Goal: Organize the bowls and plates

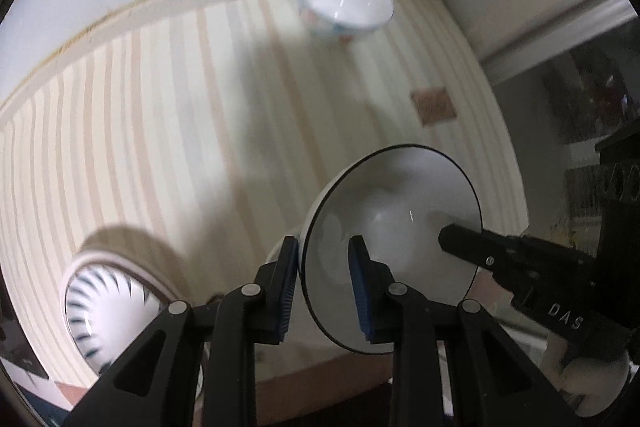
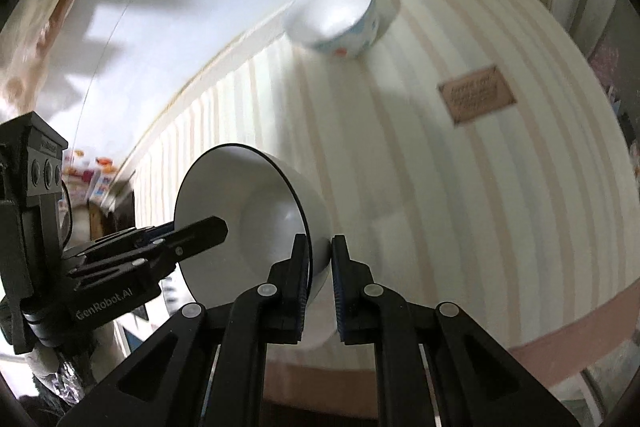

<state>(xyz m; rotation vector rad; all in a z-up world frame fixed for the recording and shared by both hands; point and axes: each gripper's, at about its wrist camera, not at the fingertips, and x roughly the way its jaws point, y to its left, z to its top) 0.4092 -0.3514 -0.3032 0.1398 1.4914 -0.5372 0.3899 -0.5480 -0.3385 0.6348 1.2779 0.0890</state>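
Observation:
A white bowl with a thin black rim (image 1: pixel 394 227) is held tilted above the striped tablecloth by both grippers. My left gripper (image 1: pixel 325 259) is shut on its left rim, one finger inside, one outside. My right gripper (image 2: pixel 320 259) is shut on the opposite rim of the same bowl (image 2: pixel 260 211). A white bowl with coloured dots (image 1: pixel 346 5) stands by the far wall; it also shows in the right wrist view (image 2: pixel 336 19). A white dish with blue dashes (image 1: pixel 104 311) sits at the near left.
The striped tablecloth (image 1: pixel 168 131) covers the table and carries a small brown label (image 1: pixel 434 105). A white wall runs along the far edge. Dark furniture and clutter stand past the table's right side (image 1: pixel 580 99).

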